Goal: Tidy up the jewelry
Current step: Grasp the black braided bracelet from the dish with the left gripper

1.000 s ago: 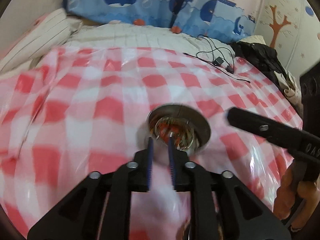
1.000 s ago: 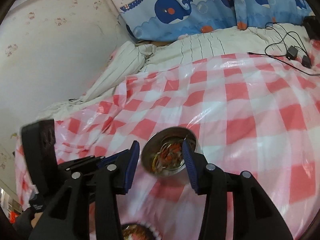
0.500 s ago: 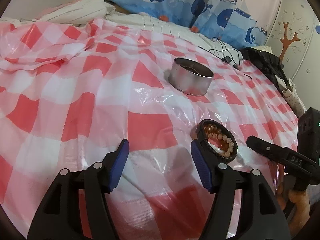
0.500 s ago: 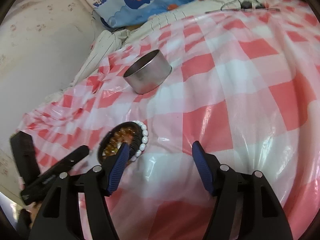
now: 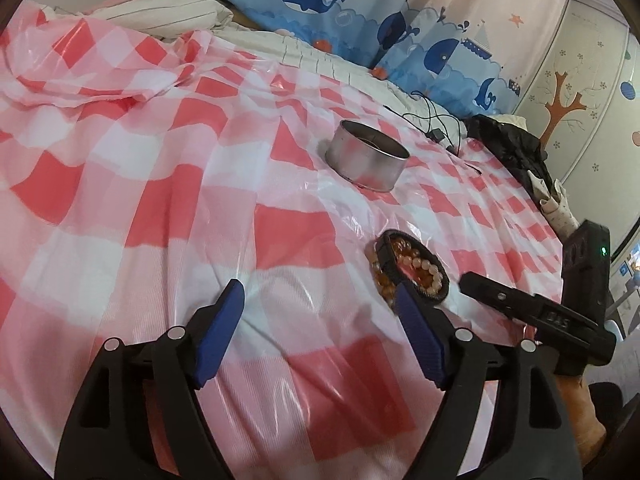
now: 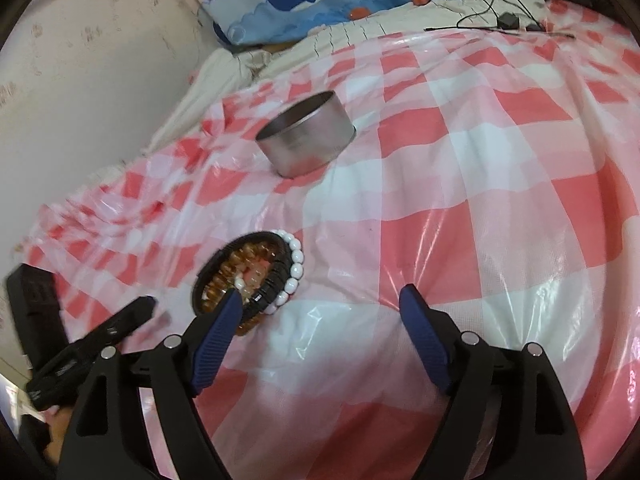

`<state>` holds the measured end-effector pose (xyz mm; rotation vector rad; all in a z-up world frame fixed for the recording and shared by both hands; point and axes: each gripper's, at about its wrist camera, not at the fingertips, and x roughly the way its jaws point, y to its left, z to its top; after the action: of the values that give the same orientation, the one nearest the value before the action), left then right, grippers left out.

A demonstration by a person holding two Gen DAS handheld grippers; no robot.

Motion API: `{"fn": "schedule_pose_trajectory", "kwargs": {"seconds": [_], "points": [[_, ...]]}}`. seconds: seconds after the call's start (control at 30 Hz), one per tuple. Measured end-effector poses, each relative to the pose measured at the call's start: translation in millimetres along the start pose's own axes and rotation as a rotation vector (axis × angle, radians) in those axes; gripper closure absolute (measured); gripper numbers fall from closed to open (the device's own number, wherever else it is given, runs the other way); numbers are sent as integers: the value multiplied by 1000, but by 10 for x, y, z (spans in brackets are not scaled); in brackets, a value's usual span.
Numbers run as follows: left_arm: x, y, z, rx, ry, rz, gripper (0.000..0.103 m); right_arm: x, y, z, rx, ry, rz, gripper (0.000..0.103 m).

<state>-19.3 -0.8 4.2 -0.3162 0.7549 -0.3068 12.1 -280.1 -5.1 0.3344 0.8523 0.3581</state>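
Observation:
A round metal tin (image 5: 367, 161) stands on the red-and-white checked plastic cloth (image 5: 160, 200); it also shows in the right wrist view (image 6: 306, 139). Nearer me lies a pile of beaded bracelets (image 5: 412, 266): amber, black and white beads, seen in the right wrist view (image 6: 256, 276). My left gripper (image 5: 320, 296) is open and empty, low over the cloth, the pile by its right finger. My right gripper (image 6: 320, 300) is open and empty, the pile by its left finger.
A whale-print blue pillow (image 5: 360, 12) and striped bedding (image 5: 180, 8) lie at the back. A black cable with a plug (image 5: 436, 132) and a black garment (image 5: 508, 148) lie at the far right. A wall (image 6: 80, 60) bounds the left.
My left gripper was shut over the tin; it has opened and pulled back. Both grippers have drawn away from the tin and now sit low beside the bracelet pile.

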Motion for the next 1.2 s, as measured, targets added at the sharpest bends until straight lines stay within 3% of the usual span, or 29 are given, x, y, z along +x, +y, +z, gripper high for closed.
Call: {"fn": "schedule_pose_trajectory", "kwargs": {"seconds": [0.1, 0.2, 0.27, 0.43, 0.5, 0.73, 0.87, 0.97, 1.03, 1.2], "points": [[-62, -54, -53, 28, -20, 13, 26, 6, 55, -17, -32, -6, -27, 21], [-236, -147, -43, 57, -127, 45, 26, -38, -8, -23, -8, -24, 9, 19], [-279, -270, 1, 86, -158, 7, 26, -43, -13, -24, -4, -27, 1, 18], [45, -654, 257, 208, -52, -27, 26, -61, 13, -33, 9, -52, -81, 17], [214, -678, 346, 199, 5, -41, 27, -93, -47, -32, 47, -75, -85, 17], [684, -598, 384, 174, 166, -99, 53, -133, -145, -15, 104, -112, -89, 17], [758, -561, 352, 148, 202, -98, 65, -137, -140, -15, 106, -118, -104, 17], [771, -467, 372, 70, 218, -130, 77, -131, -130, -13, 102, -117, -110, 16], [777, -425, 399, 28, 224, -155, 91, -123, -126, -12, 98, -114, -113, 16], [726, -463, 436, 6, 230, -214, 93, -117, -123, -12, 96, -113, -114, 15]]}}
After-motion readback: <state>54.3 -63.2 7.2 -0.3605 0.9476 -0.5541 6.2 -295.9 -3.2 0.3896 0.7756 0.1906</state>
